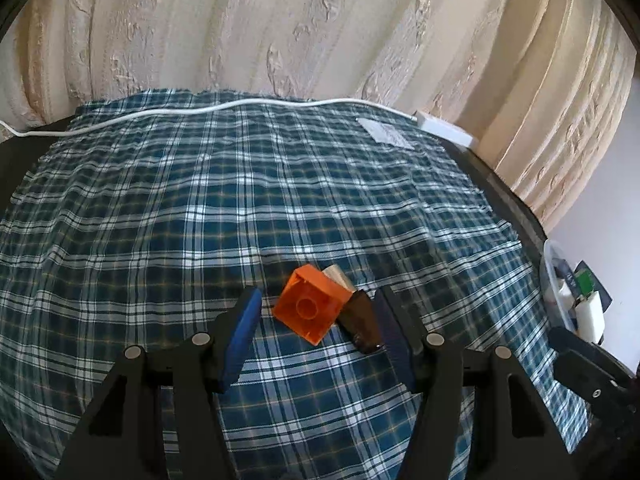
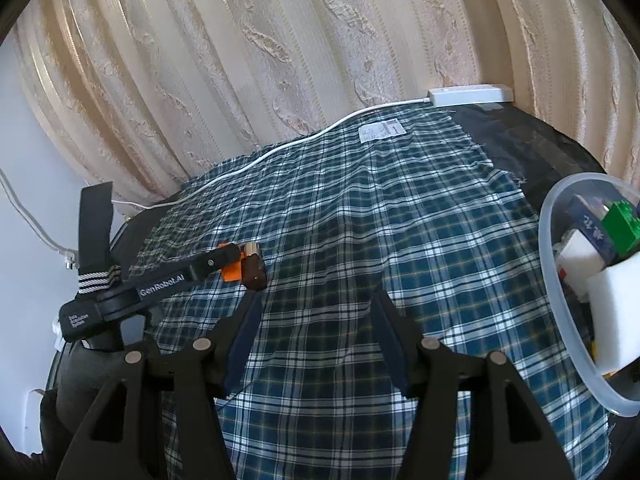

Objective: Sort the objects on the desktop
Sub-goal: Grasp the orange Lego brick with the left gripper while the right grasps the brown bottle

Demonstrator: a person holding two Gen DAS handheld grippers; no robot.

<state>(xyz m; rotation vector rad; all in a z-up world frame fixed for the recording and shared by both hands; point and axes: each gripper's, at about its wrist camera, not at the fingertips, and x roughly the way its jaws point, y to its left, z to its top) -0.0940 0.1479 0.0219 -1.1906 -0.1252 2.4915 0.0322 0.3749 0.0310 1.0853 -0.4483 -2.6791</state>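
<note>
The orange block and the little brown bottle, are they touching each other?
Touching. In the left wrist view the orange block leans right against the brown bottle, with no plaid cloth showing between them.

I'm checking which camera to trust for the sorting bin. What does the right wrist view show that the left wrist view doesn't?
Only the right wrist view shows the clear bin's contents plainly: a green brick and white blocks. It also shows the left claw from outside, reaching the bricks.

Only the left wrist view shows the orange brick's hollow underside, lying between the left claw pads untouched.

Both show the plaid cloth, white cable, brown piece and curtain.
</note>
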